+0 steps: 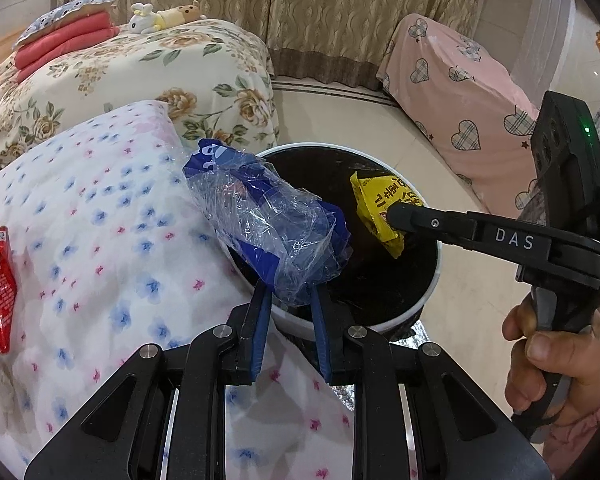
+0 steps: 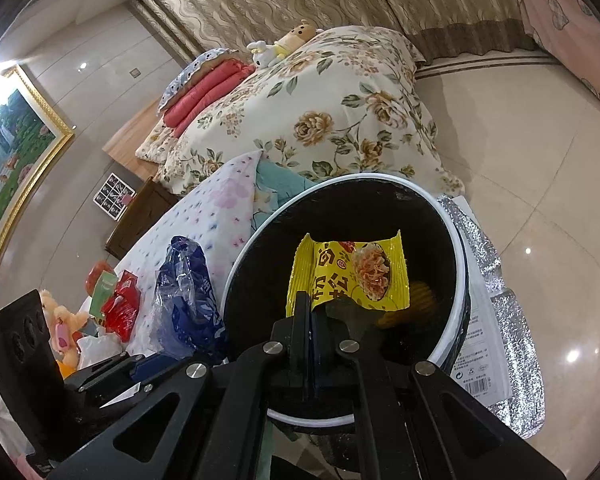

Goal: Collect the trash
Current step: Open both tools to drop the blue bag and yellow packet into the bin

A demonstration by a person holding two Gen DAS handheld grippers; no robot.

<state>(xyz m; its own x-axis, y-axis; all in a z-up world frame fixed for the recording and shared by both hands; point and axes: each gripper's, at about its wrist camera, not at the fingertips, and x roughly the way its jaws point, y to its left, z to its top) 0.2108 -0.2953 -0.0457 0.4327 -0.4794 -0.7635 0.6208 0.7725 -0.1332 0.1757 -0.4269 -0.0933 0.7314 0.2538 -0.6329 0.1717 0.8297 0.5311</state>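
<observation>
Blue wrapper [image 1: 268, 220]: crinkled clear-and-blue plastic film, glossy. Yellow snack packet [image 2: 350, 276]: shiny printed foil-like plastic. Bin [image 2: 458, 240]: smooth white rim, black matt lining. Floral bedspread [image 1: 100, 208]: soft matt cloth. Floor [image 2: 520, 168]: polished glossy tile. Silver sheet [image 2: 512, 320]: crinkled foil.

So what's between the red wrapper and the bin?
In the right wrist view, the blue plastic wrapper, held by the left gripper, lies between the red wrapper and the bin.
</observation>
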